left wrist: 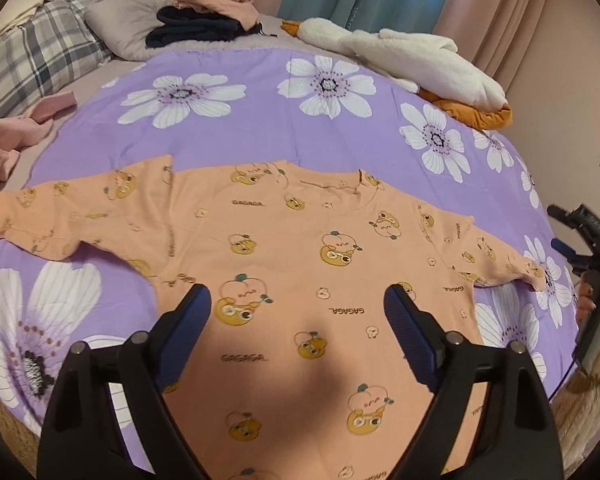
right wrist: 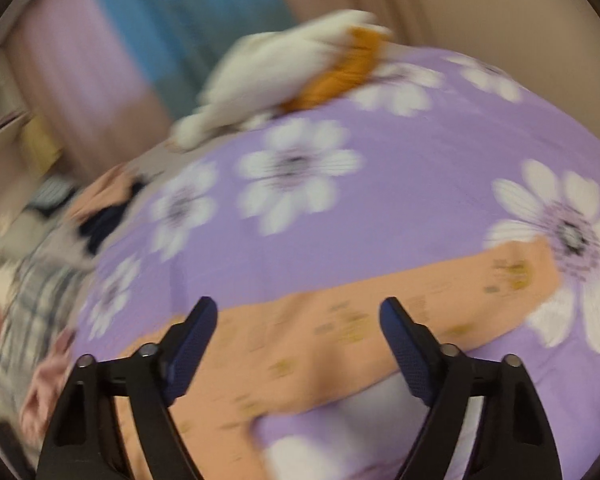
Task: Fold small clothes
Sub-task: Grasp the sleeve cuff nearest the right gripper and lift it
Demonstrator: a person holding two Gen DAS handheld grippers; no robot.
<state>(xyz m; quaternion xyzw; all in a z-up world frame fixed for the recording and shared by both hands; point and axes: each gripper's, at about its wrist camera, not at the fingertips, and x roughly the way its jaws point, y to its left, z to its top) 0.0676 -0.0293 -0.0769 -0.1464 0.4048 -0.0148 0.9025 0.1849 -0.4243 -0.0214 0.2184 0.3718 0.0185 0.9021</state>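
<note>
Left wrist view, left to right. Far left edge: crumpled pink garment (left wrist: 4, 140), off the work area. Upper left: plaid pillow (left wrist: 32, 60), then a stack of folded clothes (left wrist: 204, 16) behind it, probably finished pieces.

Centre: peach long-sleeved shirt (left wrist: 284, 240) with a cartoon print, lying flat on the purple floral sheet (left wrist: 260, 128), sleeves out to either side. Laid out this way, I judge, so the sleeves can be folded in first; no fold made yet.

Left gripper (left wrist: 298, 304), lower centre, hangs over the shirt body, jaws wide apart, holding nothing.

Upper right: white plush goose (left wrist: 420, 56) at the sheet's far edge, well clear of the shirt.

Right wrist view, heavily blurred. Right gripper (right wrist: 298, 316), jaws apart and empty, is above the shirt's right sleeve (right wrist: 440, 292). Nothing blocks either sleeve.
</note>
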